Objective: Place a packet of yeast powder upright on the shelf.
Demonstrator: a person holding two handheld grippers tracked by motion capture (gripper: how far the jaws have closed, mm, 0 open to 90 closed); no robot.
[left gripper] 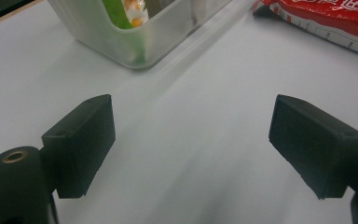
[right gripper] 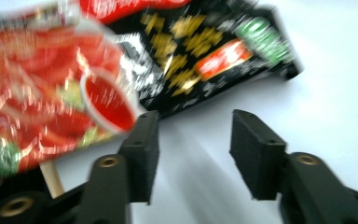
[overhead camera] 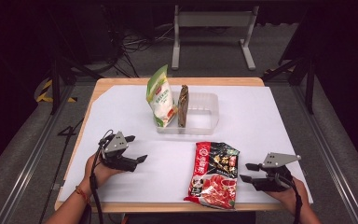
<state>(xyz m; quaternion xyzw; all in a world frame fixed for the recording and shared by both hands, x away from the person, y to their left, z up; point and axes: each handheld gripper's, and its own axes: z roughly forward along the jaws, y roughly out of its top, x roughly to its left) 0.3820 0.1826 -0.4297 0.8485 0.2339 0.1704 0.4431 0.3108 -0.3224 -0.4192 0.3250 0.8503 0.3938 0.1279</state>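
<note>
Right claw [overhead camera: 248,171] gapes empty beside red packet [overhead camera: 213,174]; left claw [overhead camera: 136,148] wide.

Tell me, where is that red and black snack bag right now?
In the high view the red and black snack bag lies flat at the table's near edge, right of centre, just left of the right gripper and nearer than the clear tub.

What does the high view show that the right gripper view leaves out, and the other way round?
High view alone: the clear tub with the green-and-white pouch and a brown packet standing upright in it, plus the left gripper, jaws open above bare white sheet. Right gripper view alone: a blurred close-up of the print on the red-and-black snack bag, with nothing between its own open jaws. Both: that bag lying flat on the white table cover, and the right gripper beside it.
</note>
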